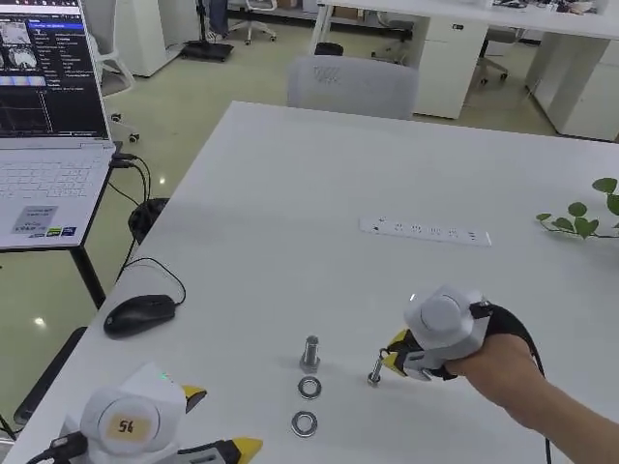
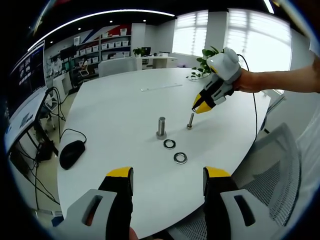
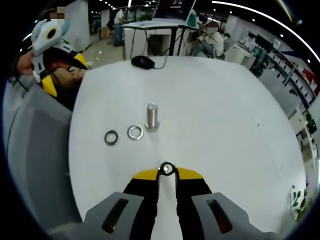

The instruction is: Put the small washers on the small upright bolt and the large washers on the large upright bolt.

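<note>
a small silver ring washer (image 3: 167,169) sits pinched in the narrow right claw (image 1: 393,354), just beside the thin upright steel bolt (image 1: 374,375) on the white desk (image 1: 290,193), while the left claw (image 2: 168,175) gapes wide and empty at the desk's edge.

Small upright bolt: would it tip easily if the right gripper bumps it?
Probably: the small bolt is slim and tall on a narrow base, with the right gripper close beside it. It looks metal, so likely stiff; toppled, it may roll.

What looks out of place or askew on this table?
Nothing stands out. The large bolt and small bolt stand upright, two large washers lie flat near them, and the right hand-held gripper holds a small washer.
</note>
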The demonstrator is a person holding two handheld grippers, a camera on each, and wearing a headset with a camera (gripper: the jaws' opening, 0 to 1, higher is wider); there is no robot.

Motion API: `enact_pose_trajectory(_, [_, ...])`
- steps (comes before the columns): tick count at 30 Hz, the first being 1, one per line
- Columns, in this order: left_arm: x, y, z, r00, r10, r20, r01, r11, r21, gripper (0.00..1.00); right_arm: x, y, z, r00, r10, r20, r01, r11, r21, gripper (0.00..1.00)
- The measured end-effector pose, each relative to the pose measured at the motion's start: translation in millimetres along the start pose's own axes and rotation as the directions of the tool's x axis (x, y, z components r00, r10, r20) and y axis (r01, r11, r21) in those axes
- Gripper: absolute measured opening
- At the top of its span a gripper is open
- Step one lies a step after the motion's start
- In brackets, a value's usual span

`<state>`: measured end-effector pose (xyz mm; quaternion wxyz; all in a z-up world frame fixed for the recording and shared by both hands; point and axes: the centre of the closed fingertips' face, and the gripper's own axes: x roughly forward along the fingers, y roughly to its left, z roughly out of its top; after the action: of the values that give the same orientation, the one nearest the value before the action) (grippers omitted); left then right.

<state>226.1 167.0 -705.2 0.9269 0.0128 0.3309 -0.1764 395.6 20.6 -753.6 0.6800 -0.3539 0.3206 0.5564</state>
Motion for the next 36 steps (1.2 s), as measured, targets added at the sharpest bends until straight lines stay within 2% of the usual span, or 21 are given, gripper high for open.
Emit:
enact_pose_trajectory(9, [-0.4, 1.2, -2.7, 1.0, 0.001, -0.003, -0.001, 1.0, -0.004, 0.56, 6.0, 2.3, -4.9, 0.9994, 0.014, -0.033, -0.014, 1.0, -0.015, 0.13])
enact_pose_trajectory(36, [1.9, -0.8, -0.5, 1.0, -0.005, -0.003, 0.005, 1.0, -0.002, 0.56, 15.7, 3.7, -10.2, 0.9967, 0.038, -0.071, -0.037, 0.999, 0.008, 0.13])
